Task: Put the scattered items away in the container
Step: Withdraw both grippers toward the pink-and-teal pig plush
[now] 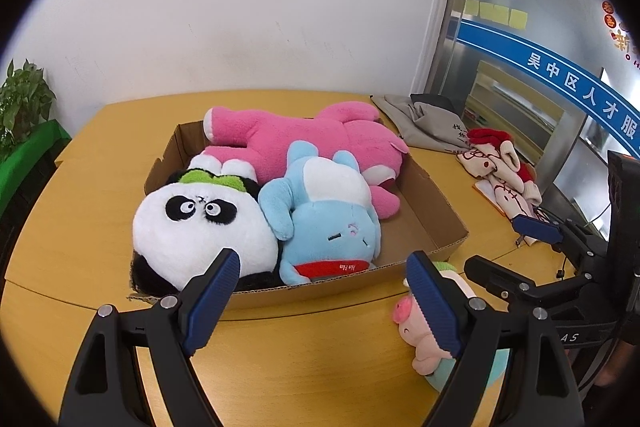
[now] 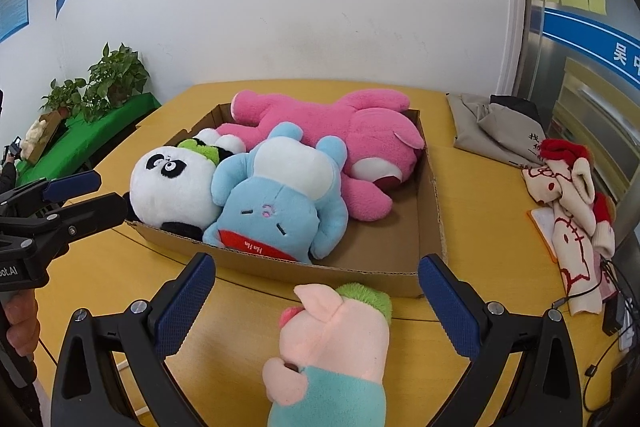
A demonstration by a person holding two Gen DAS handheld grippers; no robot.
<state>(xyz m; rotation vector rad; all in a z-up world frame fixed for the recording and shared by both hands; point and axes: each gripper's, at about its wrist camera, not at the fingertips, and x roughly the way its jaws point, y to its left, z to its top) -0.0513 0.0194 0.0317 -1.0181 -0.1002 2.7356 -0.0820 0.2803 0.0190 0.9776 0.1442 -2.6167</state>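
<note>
One small pink pig plush in a teal garment (image 2: 332, 351) is seen lying on the yellow wooden table (image 2: 480, 195), just outside the near wall of the shallow brown cardboard box (image 2: 360, 275), between the spread jaws of the right gripper (image 2: 316, 307), untouched. Three plush toys are counted inside: pink bear (image 2: 344, 143), blue animal (image 2: 276, 203), panda (image 2: 168, 187). The left gripper (image 1: 320, 299) is spread, empty. White wall behind.

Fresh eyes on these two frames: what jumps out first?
A shallow cardboard box on the yellow table, packed with a pink plush along the back, a panda at the left and a blue plush in front. One small pig plush lies outside, before the box's near wall, between the open fingers of the right gripper.
</note>
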